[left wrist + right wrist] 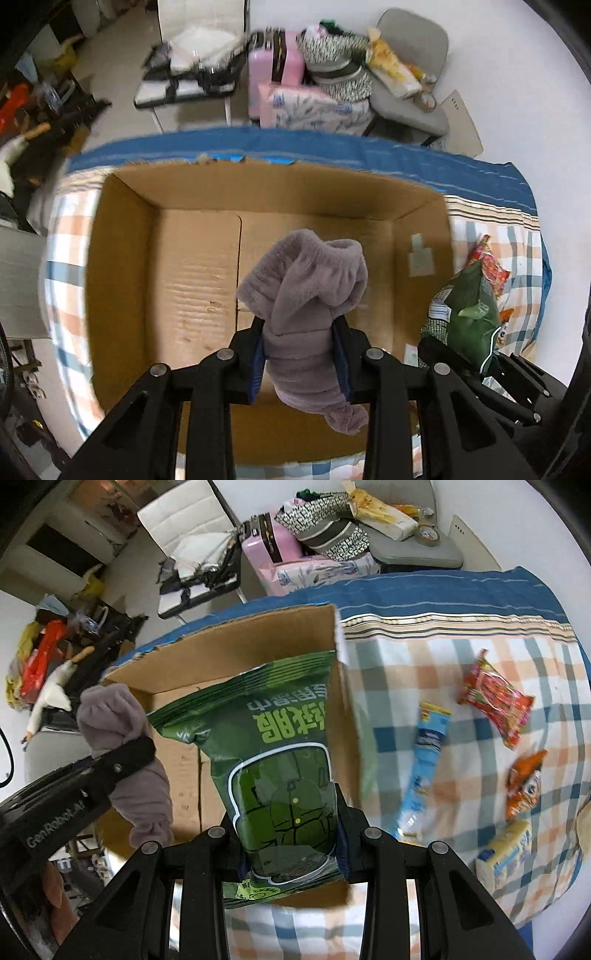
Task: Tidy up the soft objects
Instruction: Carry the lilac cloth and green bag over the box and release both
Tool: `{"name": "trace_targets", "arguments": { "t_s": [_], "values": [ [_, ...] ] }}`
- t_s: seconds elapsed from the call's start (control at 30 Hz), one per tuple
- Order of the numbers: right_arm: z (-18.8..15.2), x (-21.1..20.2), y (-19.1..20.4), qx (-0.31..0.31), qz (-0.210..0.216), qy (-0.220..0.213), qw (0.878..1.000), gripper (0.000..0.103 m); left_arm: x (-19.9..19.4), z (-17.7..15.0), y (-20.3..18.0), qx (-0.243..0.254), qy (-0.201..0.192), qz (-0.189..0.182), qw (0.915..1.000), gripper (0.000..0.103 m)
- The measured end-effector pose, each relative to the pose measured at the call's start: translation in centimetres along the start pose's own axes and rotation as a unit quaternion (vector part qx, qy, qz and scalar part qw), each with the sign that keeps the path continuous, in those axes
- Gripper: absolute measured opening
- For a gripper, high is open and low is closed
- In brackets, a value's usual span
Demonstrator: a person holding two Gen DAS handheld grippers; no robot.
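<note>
My left gripper is clamping the grey plush sock, my right gripper the green snack bag, over the empty cardboard box; packets are waiting.

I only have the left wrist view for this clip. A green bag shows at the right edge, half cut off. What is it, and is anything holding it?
Observer: The green snack bag is clamped in the right gripper, held over the cardboard box.
Operator: Anything else on the bed past that bag?
Observer: Yes, a blue packet lies on the checked bedspread right of the box, with a red packet beyond it.
Operator: More?
Observer: An orange packet and a pale yellow pack lie nearer the bed's edge.
</note>
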State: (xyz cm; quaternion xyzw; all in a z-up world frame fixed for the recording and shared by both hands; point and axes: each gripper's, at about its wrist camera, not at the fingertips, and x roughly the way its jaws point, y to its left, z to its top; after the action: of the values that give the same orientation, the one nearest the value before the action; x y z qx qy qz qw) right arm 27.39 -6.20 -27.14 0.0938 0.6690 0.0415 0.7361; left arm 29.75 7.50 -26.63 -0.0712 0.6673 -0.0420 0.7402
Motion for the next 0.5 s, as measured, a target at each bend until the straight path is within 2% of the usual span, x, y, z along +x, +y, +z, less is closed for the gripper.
{"name": "trace_targets", "arguments": {
  "t_s": [0.2,0.37,0.5],
  "values": [
    [2.8,4.4,1.2,0.005,-0.027,0.015,1.0,0.037,4.7,2.6,2.3,-0.022,0.05,-0.037,0.9978,0.029],
    [4.9,7.1,1.2,0.009,-0.04,0.023,0.999,0.037,5.9,4.1,2.8,-0.018,0.062,-0.045,0.9969,0.033],
    [5.9,8.3,1.2,0.01,-0.045,0.024,0.999,0.037,6.1,5.1,2.5,-0.006,0.059,-0.035,0.9977,0.034]
  ]
}}
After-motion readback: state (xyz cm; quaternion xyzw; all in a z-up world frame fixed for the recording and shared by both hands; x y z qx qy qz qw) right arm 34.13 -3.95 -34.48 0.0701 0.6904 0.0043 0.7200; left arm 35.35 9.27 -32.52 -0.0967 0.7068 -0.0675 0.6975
